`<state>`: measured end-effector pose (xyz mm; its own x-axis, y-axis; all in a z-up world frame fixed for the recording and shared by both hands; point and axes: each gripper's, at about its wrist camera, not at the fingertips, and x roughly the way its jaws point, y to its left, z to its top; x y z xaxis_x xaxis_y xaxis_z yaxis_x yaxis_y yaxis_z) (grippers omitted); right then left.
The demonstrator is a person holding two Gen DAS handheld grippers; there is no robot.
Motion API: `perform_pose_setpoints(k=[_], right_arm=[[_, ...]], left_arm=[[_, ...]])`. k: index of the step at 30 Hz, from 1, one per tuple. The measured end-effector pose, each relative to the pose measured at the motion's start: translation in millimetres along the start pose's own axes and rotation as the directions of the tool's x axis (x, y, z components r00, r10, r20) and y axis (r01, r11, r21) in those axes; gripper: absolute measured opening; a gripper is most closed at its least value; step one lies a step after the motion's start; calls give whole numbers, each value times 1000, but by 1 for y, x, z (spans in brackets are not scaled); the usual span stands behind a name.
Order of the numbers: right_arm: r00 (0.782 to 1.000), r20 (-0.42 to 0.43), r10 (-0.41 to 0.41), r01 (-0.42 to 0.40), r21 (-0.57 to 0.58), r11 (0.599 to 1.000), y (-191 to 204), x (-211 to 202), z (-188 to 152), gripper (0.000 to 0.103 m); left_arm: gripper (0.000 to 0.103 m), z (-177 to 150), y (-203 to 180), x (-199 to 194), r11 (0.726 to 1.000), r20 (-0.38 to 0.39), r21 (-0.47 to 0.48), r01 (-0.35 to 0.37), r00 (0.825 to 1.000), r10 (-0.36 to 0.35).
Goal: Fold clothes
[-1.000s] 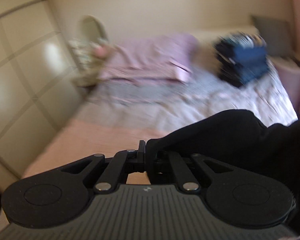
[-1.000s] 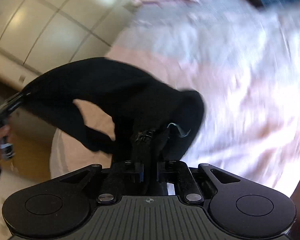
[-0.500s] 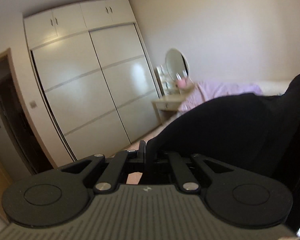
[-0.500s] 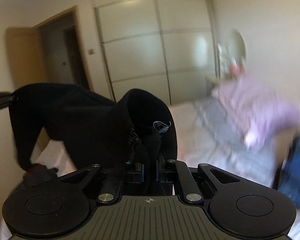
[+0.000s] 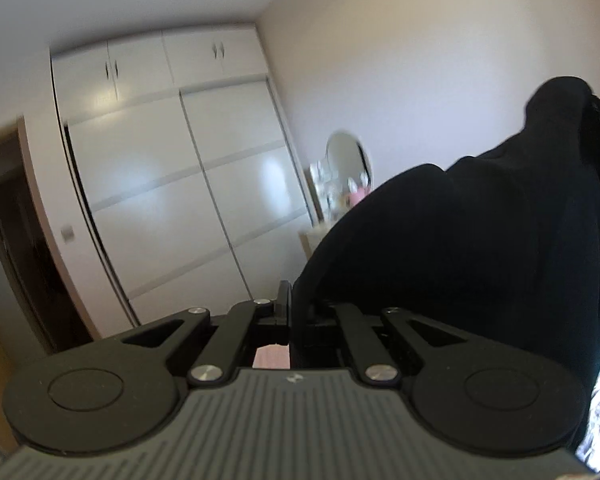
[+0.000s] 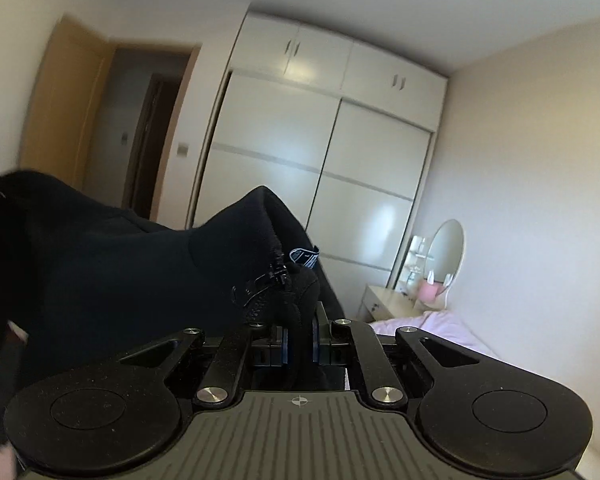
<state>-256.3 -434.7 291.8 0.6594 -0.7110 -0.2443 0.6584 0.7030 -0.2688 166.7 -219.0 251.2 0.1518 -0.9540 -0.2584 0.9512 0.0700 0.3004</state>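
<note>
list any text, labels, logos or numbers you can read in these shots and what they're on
No legible words or numbers in either view.
Label on the black garment, a small dark tag with pale markings near the zipper: too small to read.
Right gripper body: a small crosshair mark, a symbol and not text.
Left gripper body: a small emblem, too blurred to read.

Both wrist views face the wardrobe [image 5: 172, 184]
</note>
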Motion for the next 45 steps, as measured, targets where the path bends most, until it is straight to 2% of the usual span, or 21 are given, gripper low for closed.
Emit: perform_pose_setpoints(k=[4, 6, 8, 10, 13, 15, 16, 20, 22, 24, 25, 26, 27, 28, 30, 34, 36, 38, 39, 42, 45], right_arm=[[991, -129, 40, -54, -106, 993, 5, 139, -35, 9], [976, -200, 87, -112, -119, 987, 11, 209, -66, 9], [954, -269, 132, -175, -143, 974, 21, 280, -109, 9], [923, -336, 188, -248, -146, 958, 28, 350, -154, 9], [854, -432, 288, -373, -125, 919, 27, 438, -228, 9], [824, -462, 329, -436, -144, 889, 35, 485, -254, 9], [809, -473, 348, -464, -152, 873, 39, 508, -265, 9], [778, -470, 417, -543, -171, 822, 55, 586, -279, 9], [768, -466, 439, -571, -188, 799, 77, 613, -289, 9], [758, -482, 440, -582, -196, 789, 103, 635, -302, 19], [756, -493, 430, -578, -197, 792, 113, 640, -311, 42], [753, -504, 423, -574, -189, 797, 123, 644, -321, 61], [744, -514, 426, -571, -160, 805, 127, 645, -332, 67], [732, -522, 437, -567, -112, 816, 125, 643, -343, 71], [709, -548, 444, -547, -29, 837, 117, 626, -364, 71], [659, -635, 403, -446, 102, 889, 68, 600, -416, 71], [637, -659, 401, -420, 140, 897, 54, 599, -434, 71], [616, -676, 405, -405, 170, 898, 45, 600, -450, 71], [605, -684, 408, -397, 184, 899, 41, 601, -458, 71], [572, -707, 416, -372, 228, 900, 27, 603, -482, 71], [539, -728, 425, -345, 270, 899, 14, 605, -505, 70]], left_arm=[[2, -46, -7, 63, 999, -137, -18, -38, 990, 35], [2, -80, -17, 103, 998, -216, -14, -59, 975, 55], [2, -117, -26, 144, 996, -298, -35, -85, 952, 70], [2, -159, -32, 189, 989, -395, -74, -130, 914, 91], [2, -206, -27, 247, 974, -527, -125, -190, 844, 98], [2, -230, -28, 275, 961, -590, -139, -237, 799, 112], [2, -238, -25, 283, 956, -609, -135, -262, 783, 129], [2, -264, -14, 307, 926, -654, -105, -362, 727, 210], [2, -279, -12, 323, 915, -680, -60, -400, 688, 256], [7, -300, -14, 342, 906, -721, -43, -421, 641, 264], [12, -315, -16, 354, 904, -748, -44, -426, 614, 253], [19, -330, -18, 362, 902, -769, -44, -430, 591, 244], [21, -342, -22, 369, 902, -784, -45, -430, 575, 235], [22, -353, -27, 371, 905, -792, -54, -422, 570, 219], [28, -370, -39, 370, 919, -799, -71, -388, 573, 180], [33, -390, -54, 380, 946, -794, -80, -313, 594, 130], [37, -396, -56, 398, 958, -791, -69, -278, 601, 117], [50, -403, -54, 413, 963, -786, -60, -264, 607, 117], [52, -408, -52, 422, 965, -787, -60, -255, 607, 112], [54, -430, -50, 443, 967, -807, -27, -252, 577, 128], [54, -453, -47, 457, 961, -838, -40, -275, 532, 118]])
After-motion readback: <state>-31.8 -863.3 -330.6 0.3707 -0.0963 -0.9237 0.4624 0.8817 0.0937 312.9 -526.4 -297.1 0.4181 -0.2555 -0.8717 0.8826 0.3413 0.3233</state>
